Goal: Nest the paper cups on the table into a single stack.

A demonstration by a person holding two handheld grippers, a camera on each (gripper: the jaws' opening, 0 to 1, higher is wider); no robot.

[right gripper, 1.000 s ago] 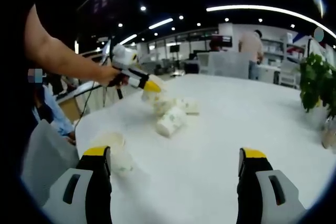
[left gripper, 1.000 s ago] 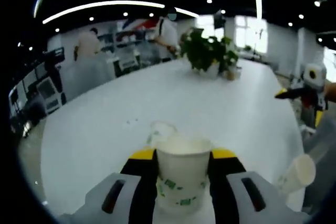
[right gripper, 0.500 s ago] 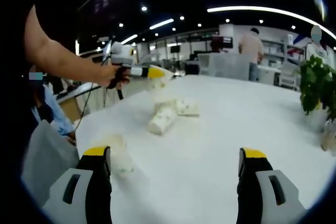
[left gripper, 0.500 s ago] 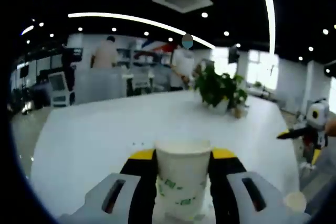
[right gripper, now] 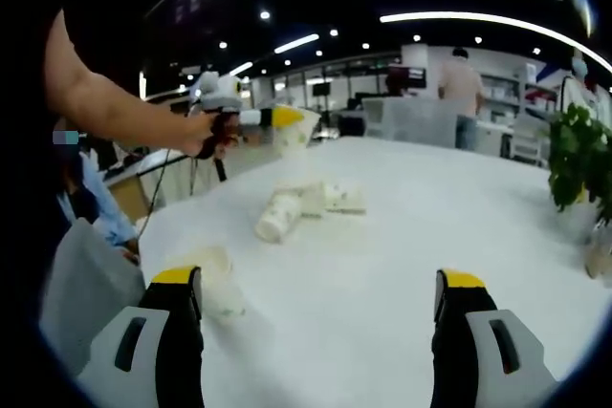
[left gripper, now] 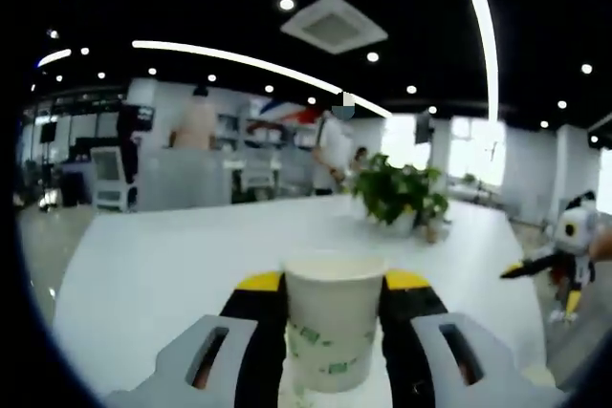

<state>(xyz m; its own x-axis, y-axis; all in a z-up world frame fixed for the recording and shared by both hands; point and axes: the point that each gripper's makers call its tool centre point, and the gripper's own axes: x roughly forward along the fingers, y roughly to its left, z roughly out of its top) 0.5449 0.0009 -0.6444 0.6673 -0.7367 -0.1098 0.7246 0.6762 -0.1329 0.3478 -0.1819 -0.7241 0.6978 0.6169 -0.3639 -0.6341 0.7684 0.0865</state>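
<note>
The left gripper [left gripper: 334, 332] clamps an upright paper cup [left gripper: 335, 317] between its yellow-tipped jaws, mouth up and raised off the white table [left gripper: 172, 274]; from the right gripper view the same tool [right gripper: 287, 126] hangs above the table's far left edge. The right gripper [right gripper: 320, 308] hovers with jaws spread wide and nothing between them, low over the table. A standing cup [right gripper: 212, 279] sits just beside its left jaw, the likeliest base for a stack. Farther out, toppled cups [right gripper: 301, 205] lie in a cluster, the nearest with its long axis slanting toward the camera. The carried cup hangs above and beyond that cluster, well apart from the standing one.
</note>
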